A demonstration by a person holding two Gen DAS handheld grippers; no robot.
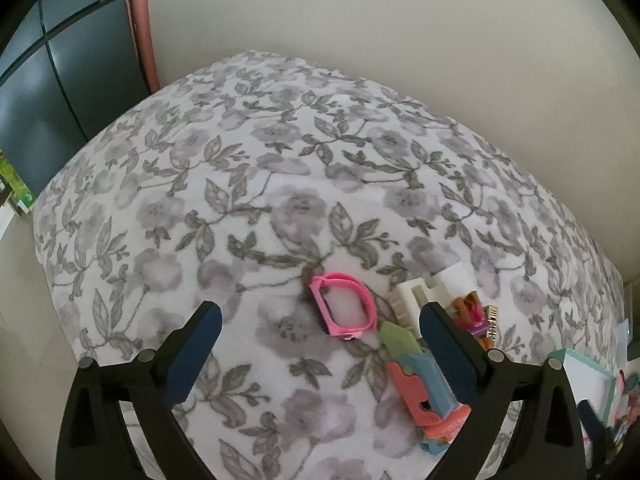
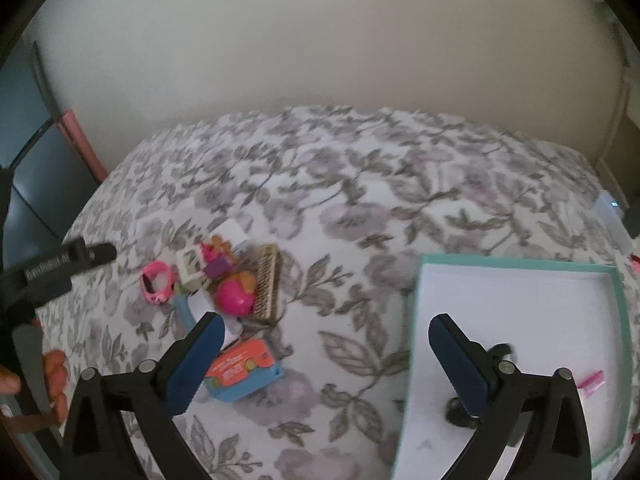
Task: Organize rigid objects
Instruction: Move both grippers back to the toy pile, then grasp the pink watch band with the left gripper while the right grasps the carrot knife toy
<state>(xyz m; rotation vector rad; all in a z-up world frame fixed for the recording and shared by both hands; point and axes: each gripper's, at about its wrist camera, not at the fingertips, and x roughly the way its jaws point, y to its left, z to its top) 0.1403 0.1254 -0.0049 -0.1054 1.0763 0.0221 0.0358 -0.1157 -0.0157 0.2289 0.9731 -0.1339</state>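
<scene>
On the floral bedspread point(image 1: 280, 168) lies a pink wristband point(image 1: 344, 308), right between the wide-open jaws of my left gripper point(image 1: 320, 314); nothing is gripped. Beside it are a coral, blue and green folding toy point(image 1: 420, 384), a white block point(image 1: 416, 292) and a small doll point(image 1: 472, 312). My right gripper point(image 2: 327, 322) is also open and empty. It hovers between the toy pile and a teal box with a white inside point(image 2: 520, 266). The pile includes a pink ball point(image 2: 234, 294), a gold comb-like piece point(image 2: 267, 284) and an orange-and-blue toy point(image 2: 244, 368).
The box holds a small black object point(image 2: 460, 412) and a pink piece point(image 2: 592, 382). A person's hand point(image 2: 8, 380) and the left tool's black frame point(image 2: 60, 268) sit at the left edge. A cream wall runs behind the bed, with a dark cabinet point(image 1: 60, 80) to the left.
</scene>
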